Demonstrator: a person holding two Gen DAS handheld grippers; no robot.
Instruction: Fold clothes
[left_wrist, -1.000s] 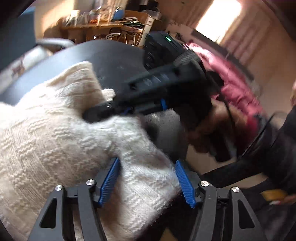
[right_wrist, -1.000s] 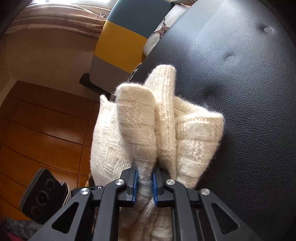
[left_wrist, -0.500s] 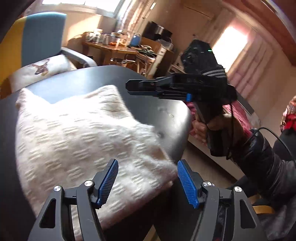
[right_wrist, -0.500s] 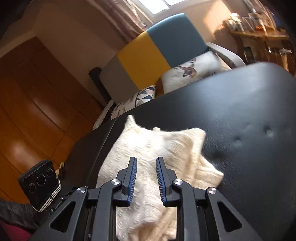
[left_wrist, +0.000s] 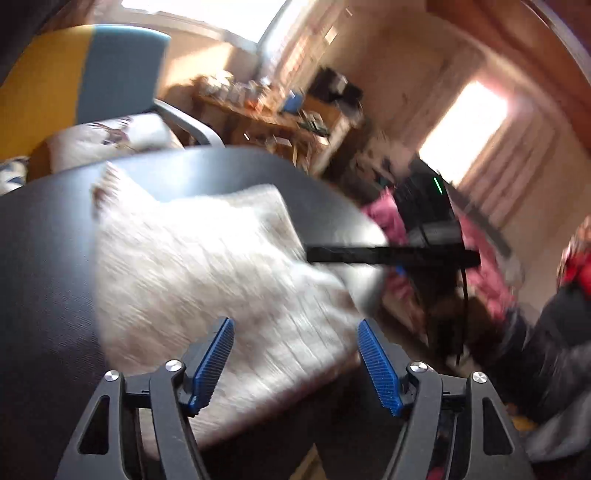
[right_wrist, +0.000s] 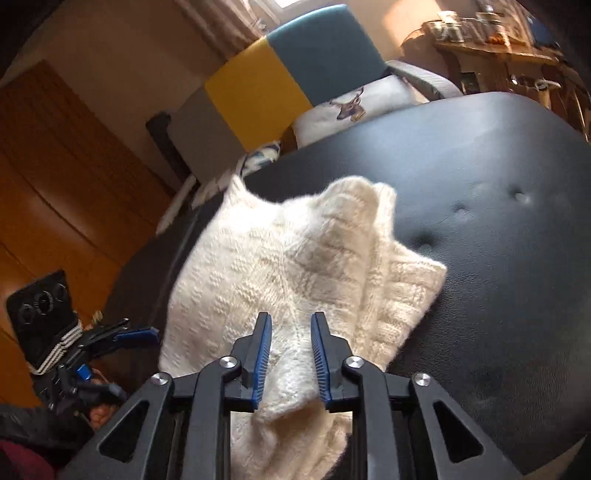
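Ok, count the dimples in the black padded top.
3, in the black leather padded top, right of the cream knitted sweater: one beside its edge, one further out, one furthest. The sweater may hide more.

Chair: yellow and teal backrest, grey armrest, behind the black padded surface.
Cushion: white, deer print, on the chair seat, just past the surface's far edge.
Wooden table: cluttered with small items, beyond the far right corner; blurred.
Wood panelling: brown, left of the chair.
Pink fabric, beyond the surface's right edge, blurred.
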